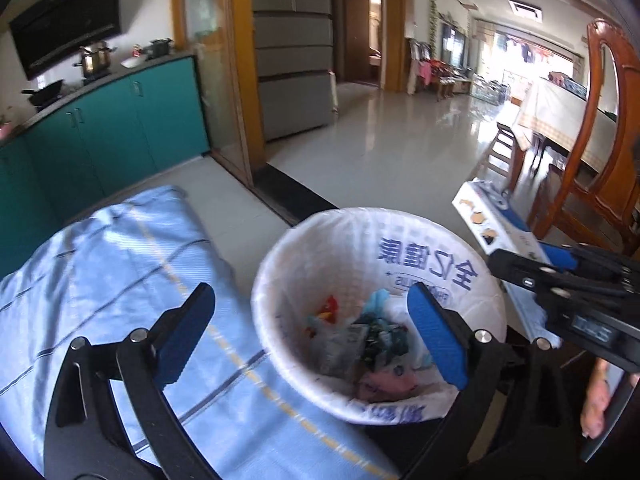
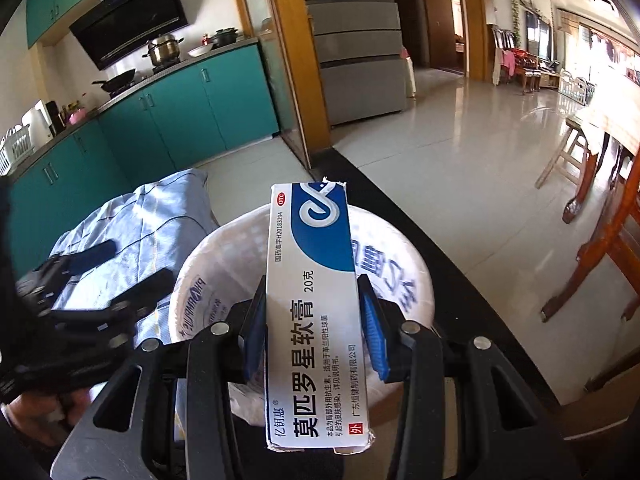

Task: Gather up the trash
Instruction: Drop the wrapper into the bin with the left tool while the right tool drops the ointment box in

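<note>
Bin [image 1: 280, 264] with white liner sits on a dark counter edge; blue cloth [image 1: 120, 264] just beside it on the left, open tiled floor [image 2: 460, 184] beyond, wooden chair [image 1: 600, 160] at right; left gripper [image 1: 312, 336] jaws wide open with nothing held, one finger over the cloth, the other over the bin; right gripper [image 2: 312, 332] clamped on a box [image 2: 312, 312], upright between its pads, above the bin's rim; trash already inside the bin.

The bin's [image 1: 280, 248] mouth lay open from above, trash low inside. The blue cloth [image 1: 120, 264] crowded its left, the wooden chair [image 1: 600, 184] its right; floor [image 1: 400, 148] beyond stood free.
</note>
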